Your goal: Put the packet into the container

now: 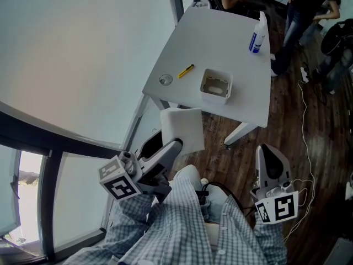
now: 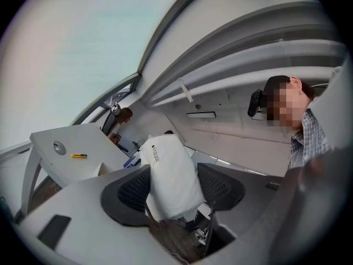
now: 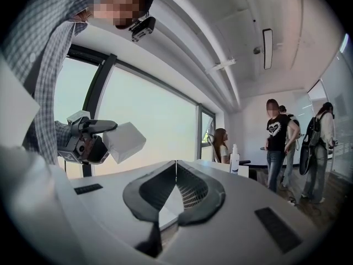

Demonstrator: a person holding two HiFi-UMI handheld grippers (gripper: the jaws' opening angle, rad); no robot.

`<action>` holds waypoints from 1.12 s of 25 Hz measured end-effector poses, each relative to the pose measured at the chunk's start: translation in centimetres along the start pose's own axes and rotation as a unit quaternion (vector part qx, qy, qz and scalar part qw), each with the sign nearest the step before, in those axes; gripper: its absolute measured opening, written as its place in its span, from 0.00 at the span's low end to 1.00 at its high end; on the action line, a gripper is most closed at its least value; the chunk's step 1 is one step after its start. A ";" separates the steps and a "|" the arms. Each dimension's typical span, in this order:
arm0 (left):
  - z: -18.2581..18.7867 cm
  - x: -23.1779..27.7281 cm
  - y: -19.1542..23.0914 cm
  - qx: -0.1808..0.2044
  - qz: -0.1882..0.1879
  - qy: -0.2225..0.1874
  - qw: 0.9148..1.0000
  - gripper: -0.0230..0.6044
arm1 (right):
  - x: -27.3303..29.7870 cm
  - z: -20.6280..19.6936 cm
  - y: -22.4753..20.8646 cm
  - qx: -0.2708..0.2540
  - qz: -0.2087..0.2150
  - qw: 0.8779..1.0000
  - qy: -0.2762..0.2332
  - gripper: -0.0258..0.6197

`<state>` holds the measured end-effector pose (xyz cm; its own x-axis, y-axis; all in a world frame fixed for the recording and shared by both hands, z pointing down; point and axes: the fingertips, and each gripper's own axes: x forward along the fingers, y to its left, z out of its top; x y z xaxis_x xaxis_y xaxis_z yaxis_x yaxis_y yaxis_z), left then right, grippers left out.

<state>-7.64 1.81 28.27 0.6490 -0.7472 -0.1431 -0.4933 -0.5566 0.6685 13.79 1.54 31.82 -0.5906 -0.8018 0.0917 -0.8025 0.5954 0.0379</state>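
Packet of soft white plastic (image 1: 182,127), in the head view, hangs short of the white square container (image 1: 215,85) on the white counter (image 1: 220,37); the left gripper view shows the left tool (image 2: 171,189) clamped on it; the right gripper view shows the right tool (image 3: 175,186) closed and empty, so I judge the carry is under way and calls next for a reach over the container.

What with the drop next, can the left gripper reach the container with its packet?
Probably yes: the left gripper, shut on the packet, hangs short of the table, and the open container sits near its near edge, nothing between.
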 end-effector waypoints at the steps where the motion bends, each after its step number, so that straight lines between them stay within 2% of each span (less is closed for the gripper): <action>1: 0.0 0.1 0.0 0.000 0.000 0.000 1.000 0.47 | -0.1 -0.1 -0.1 0.001 -0.001 1.000 0.000 0.06; 14: 0.1 2.4 1.8 -0.004 -0.001 0.016 1.000 0.47 | 0.7 -0.7 -1.7 0.008 -0.017 1.000 0.008 0.06; 28: 1.6 9.0 6.4 -0.013 -0.015 0.044 0.999 0.47 | 4.6 -1.4 -4.9 0.023 -0.041 0.998 0.027 0.06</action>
<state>-5.88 -9.05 30.08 0.7123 -0.6948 -0.0992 -0.4586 -0.5677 0.6836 15.12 -5.02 33.41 -0.5174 -0.8434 0.1445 -0.8522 0.5232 0.0019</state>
